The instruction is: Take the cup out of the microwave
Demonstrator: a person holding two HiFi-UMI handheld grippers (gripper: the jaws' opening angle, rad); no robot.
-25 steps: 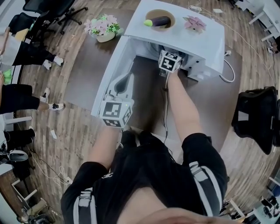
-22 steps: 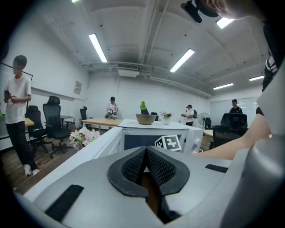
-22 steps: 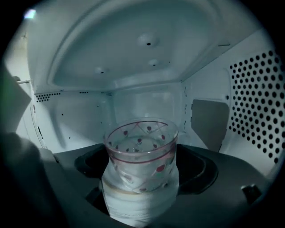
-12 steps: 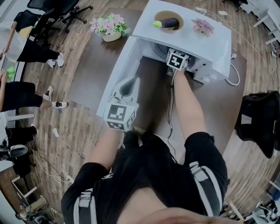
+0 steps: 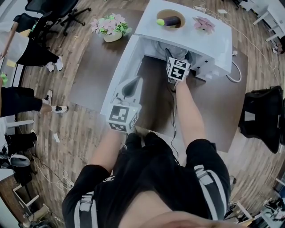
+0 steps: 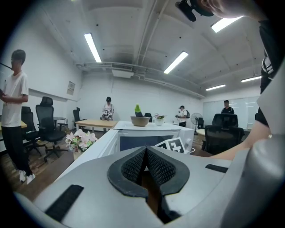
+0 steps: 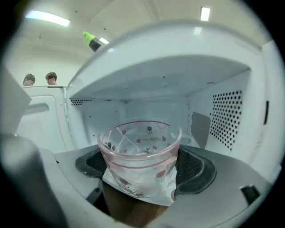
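Cup (image 7: 140,153), clamped in right tongs (image 7: 142,170), has drawn back from microwave (image 5: 189,34).

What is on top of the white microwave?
A brown bowl holding a purple eggplant with a green end, and a pink flower beside it. The eggplant covers the bowl's bottom. The cup is lower, clamped in the right gripper.

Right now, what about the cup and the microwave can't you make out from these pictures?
Right gripper view: what the white patch under the cup is, and whether the cup holds liquid; blurred through clear glass.
Head view: the cup, hidden under the right gripper; the inside of the microwave, covered by its own top.
Control panel: too small in the head view, beyond the right gripper view's edge.
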